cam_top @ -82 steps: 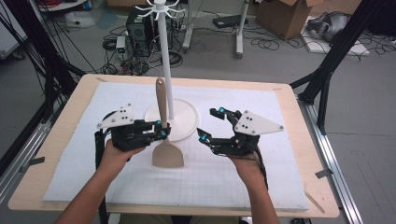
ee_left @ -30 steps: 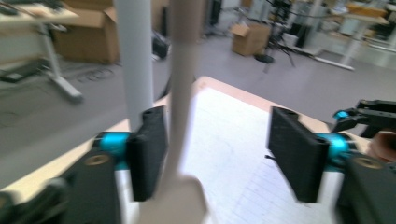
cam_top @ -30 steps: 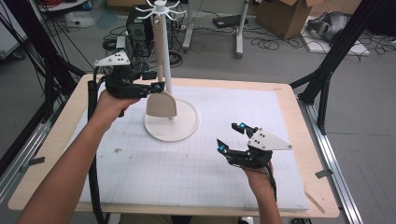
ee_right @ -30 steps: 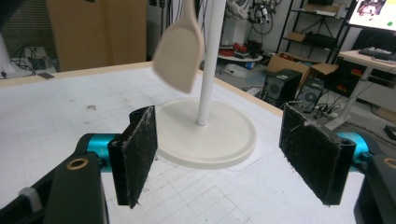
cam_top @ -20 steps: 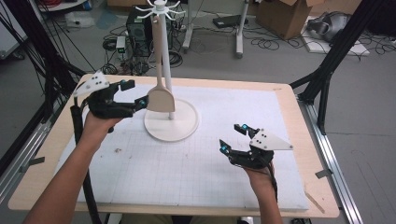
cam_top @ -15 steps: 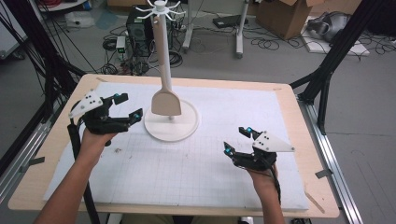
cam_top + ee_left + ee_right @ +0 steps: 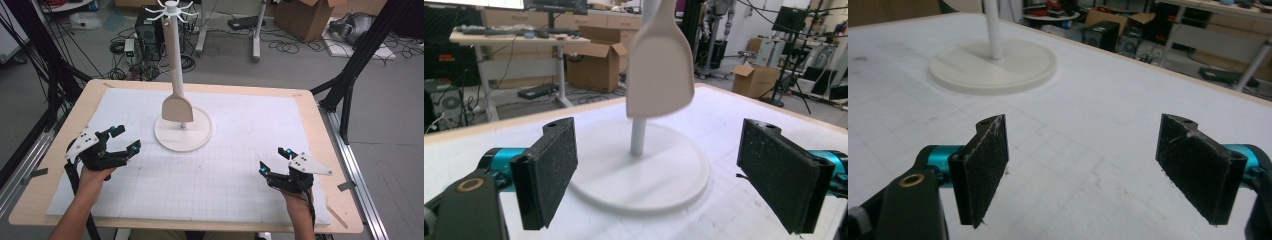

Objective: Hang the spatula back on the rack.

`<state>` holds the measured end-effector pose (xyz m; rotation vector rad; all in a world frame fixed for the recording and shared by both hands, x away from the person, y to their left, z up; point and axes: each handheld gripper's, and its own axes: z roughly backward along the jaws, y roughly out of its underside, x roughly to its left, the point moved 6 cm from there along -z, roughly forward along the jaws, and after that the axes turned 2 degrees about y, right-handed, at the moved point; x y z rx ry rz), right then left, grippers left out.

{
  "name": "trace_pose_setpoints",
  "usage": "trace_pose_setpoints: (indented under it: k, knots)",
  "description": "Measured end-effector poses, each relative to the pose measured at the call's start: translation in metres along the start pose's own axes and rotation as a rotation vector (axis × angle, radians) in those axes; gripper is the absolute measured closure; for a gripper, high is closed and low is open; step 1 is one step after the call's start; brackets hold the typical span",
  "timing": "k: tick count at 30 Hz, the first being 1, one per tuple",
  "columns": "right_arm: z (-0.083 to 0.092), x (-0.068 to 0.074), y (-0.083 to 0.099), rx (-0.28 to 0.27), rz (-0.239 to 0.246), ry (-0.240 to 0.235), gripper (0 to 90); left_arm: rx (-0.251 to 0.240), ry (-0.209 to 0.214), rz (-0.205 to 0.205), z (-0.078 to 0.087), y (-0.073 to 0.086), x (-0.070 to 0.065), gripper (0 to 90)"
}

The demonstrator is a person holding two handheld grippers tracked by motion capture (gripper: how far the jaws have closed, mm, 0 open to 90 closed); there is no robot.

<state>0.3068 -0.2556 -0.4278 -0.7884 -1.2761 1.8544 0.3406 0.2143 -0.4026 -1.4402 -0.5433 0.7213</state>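
Observation:
A pale wooden spatula [image 7: 177, 102] hangs blade down from the white hook stand [image 7: 183, 131], its blade just above the round base. In the left gripper view the spatula [image 7: 660, 65] dangles in front of the stand's pole [image 7: 638, 137]. My left gripper [image 7: 125, 140] rests open on the mat, left of the base, with nothing between its pads [image 7: 549, 175]. My right gripper [image 7: 275, 161] stands open near the front right of the mat, empty, its pads [image 7: 983, 167] wide apart. The stand's base [image 7: 993, 65] lies well ahead of it.
A white gridded mat [image 7: 240, 165] covers the wooden table [image 7: 320, 125]. Black frame legs [image 7: 350, 85] stand at both sides. Cables, a computer tower [image 7: 150, 30] and cardboard boxes [image 7: 305, 15] sit on the floor beyond the far edge.
My left gripper let go of the spatula, which now hangs on the stand, and drew back left and toward the front. My right gripper moved slightly nearer the front edge.

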Motion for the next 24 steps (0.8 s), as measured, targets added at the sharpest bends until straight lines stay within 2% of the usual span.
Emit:
trace_pose_setpoints:
  k: [2,4,9,10,18,24]
  knots:
    - [0.004,-0.007,0.008,0.005,-0.020,0.033,20.4,0.010,-0.015,-0.002,0.007,0.014,0.001,17.5]
    - [0.005,-0.011,0.013,0.010,-0.025,0.053,20.3,0.011,-0.017,0.002,0.008,0.018,0.001,17.9]
    - [0.005,-0.016,0.024,0.001,-0.058,0.072,20.3,0.027,-0.018,0.020,0.012,0.033,0.001,17.8]
    - [0.004,-0.017,0.025,-0.001,-0.056,0.078,20.3,0.028,-0.007,0.023,0.012,0.037,0.001,17.8]
    - [0.001,-0.019,0.035,0.005,-0.082,0.085,20.3,0.047,-0.004,0.034,0.008,0.046,0.000,17.8]
    - [0.006,-0.019,0.034,-0.006,-0.090,0.086,20.2,0.041,-0.014,0.029,0.007,0.045,-0.002,16.9]
